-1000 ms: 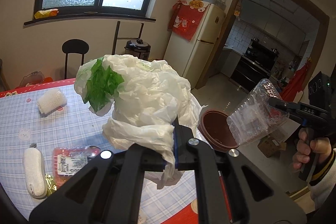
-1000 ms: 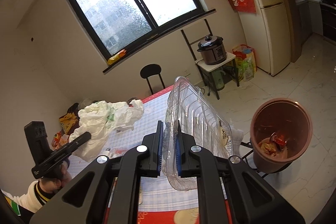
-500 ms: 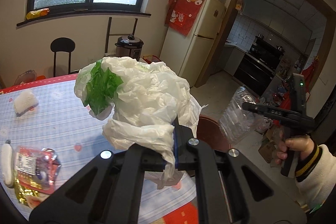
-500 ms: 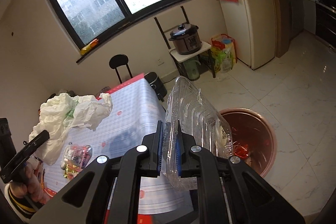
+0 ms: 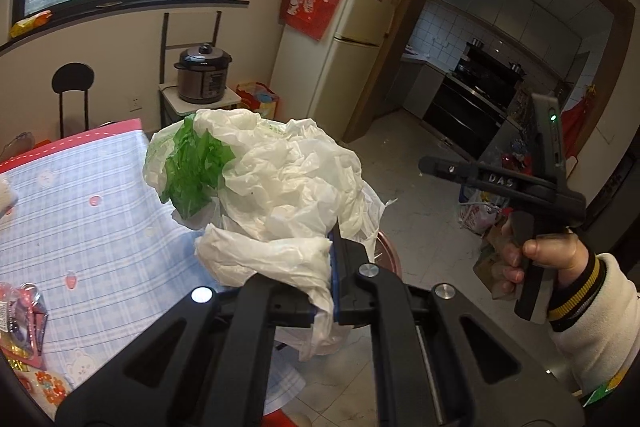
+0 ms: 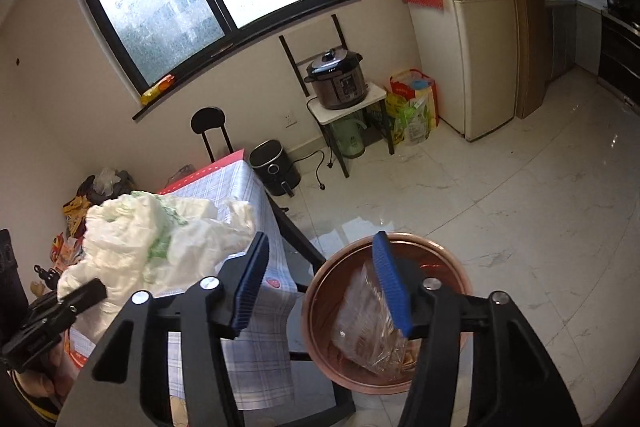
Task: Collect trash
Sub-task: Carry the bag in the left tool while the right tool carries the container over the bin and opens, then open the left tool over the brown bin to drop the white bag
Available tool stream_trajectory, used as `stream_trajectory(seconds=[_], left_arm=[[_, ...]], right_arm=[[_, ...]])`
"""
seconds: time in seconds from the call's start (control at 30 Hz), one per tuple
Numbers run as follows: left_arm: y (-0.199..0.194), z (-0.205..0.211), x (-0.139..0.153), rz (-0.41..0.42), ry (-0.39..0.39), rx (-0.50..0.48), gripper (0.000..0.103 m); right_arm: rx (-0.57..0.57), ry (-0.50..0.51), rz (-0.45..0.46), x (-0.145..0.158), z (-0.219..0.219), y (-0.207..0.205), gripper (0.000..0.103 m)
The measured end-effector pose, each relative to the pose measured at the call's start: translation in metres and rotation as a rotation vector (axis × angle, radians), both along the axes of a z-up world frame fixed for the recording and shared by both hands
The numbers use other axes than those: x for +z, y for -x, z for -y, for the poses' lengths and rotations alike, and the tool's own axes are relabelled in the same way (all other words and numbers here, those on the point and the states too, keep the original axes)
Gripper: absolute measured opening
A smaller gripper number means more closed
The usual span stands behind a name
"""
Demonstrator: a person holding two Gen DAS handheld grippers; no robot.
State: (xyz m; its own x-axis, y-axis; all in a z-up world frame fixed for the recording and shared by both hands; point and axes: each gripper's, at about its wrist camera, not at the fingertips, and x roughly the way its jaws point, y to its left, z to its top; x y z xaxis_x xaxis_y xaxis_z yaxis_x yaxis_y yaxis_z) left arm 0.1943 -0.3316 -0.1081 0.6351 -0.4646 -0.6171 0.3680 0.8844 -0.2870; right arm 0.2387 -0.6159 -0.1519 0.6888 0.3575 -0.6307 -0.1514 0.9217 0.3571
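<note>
My left hand-held gripper (image 5: 334, 267) is clamped tight on a crumpled white plastic bag with a scrap of green film tucked in its folds (image 5: 272, 187). I have it by a bunched fold at the bottom, and the rest billows above the jaws, out past the counter's (image 5: 100, 219) near corner and partly over the round reddish-brown plastic bin (image 6: 448, 259) on the floor. It is nearly weightless, soft and slippery, so a pinch on gathered layers is the only grip that holds; a single layer could slide out or tear. It may also cling to the pads or drift when let go, so I judge it best released low over the bin's mouth.

My right hand-held gripper (image 6: 320, 287) has just been opening; its jaws stand apart over the bin with nothing between them. The clear ribbed plastic clamshell tray (image 6: 368, 323) lies inside the bin: light, springy, thin-walled, easiest taken by an edge.
</note>
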Motion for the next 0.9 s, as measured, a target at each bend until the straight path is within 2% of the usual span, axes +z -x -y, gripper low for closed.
stream_trajectory(seconds=[0.07,0.13,0.23,0.4,0.43,0.47,0.53,0.6,0.67,0.8,0.9], left_arm=[[-0.005,0.011,-0.003,-0.013,0.000,-0.018,0.009],[-0.013,0.025,-0.007,-0.029,0.005,-0.039,0.009],[-0.027,0.048,-0.015,-0.054,0.009,-0.081,0.009],[-0.054,0.089,-0.033,-0.119,0.041,-0.165,0.011],[-0.062,0.098,-0.036,-0.127,0.054,-0.188,0.019],[-0.068,0.105,-0.038,-0.132,0.067,-0.204,0.038],[-0.079,0.115,-0.042,-0.136,0.080,-0.207,0.063],[-0.085,0.119,-0.042,-0.131,0.088,-0.200,0.066],[-0.088,0.117,-0.041,-0.121,0.089,-0.189,0.078],[-0.089,0.102,-0.036,-0.098,0.104,-0.167,0.084],[-0.082,0.077,-0.029,-0.067,0.094,-0.114,0.089]], right_arm=[[-0.007,-0.005,0.010,0.004,0.010,0.006,0.066],[-0.021,0.000,0.017,0.009,0.020,0.011,0.079],[-0.052,0.013,0.028,0.015,0.036,0.021,0.090],[-0.123,0.014,0.050,0.024,0.068,0.039,0.092],[-0.137,0.013,0.055,0.026,0.074,0.043,0.092],[-0.151,0.012,0.059,0.028,0.080,0.047,0.092],[-0.173,0.013,0.061,0.029,0.086,0.045,0.092],[-0.188,0.015,0.064,0.030,0.092,0.051,0.092],[-0.200,0.017,0.067,0.032,0.096,0.055,0.092],[-0.212,0.014,0.079,0.033,0.097,0.058,0.096],[-0.204,0.015,0.083,0.035,0.089,0.055,0.098]])
